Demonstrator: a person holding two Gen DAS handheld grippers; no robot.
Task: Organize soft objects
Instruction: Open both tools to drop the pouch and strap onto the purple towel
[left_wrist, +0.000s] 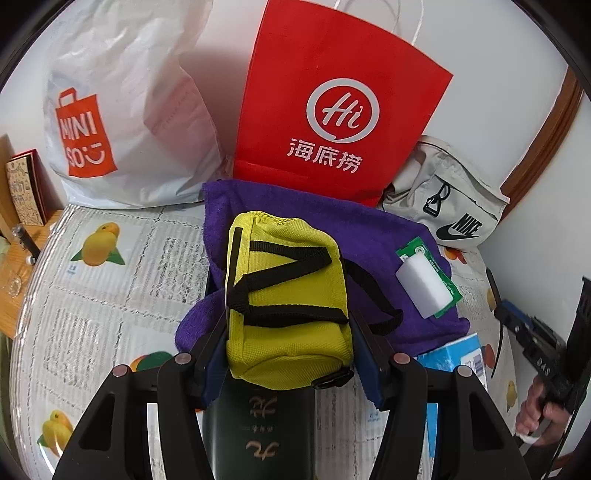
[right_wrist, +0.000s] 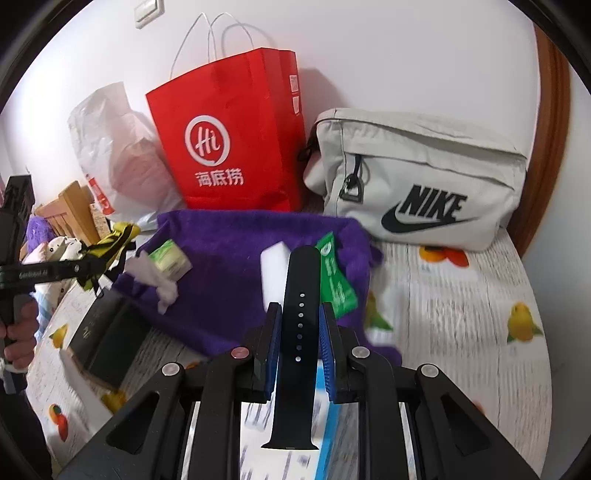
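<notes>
Yellow pouch, soft and light, sits squeezed across its middle in the left tool at six o'clock of the purple towel, while the right tool pinches a limp black strap.

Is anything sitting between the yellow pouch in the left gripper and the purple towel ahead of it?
Nothing visible. The yellow pouch, clamped in the left gripper, hangs right over the purple towel; the white sponge lies off to the side.

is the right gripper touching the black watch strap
Touching. In the right wrist view the right gripper has its blue-padded fingers pressed against both edges of the black watch strap, which hangs clamped above the purple towel.
</notes>
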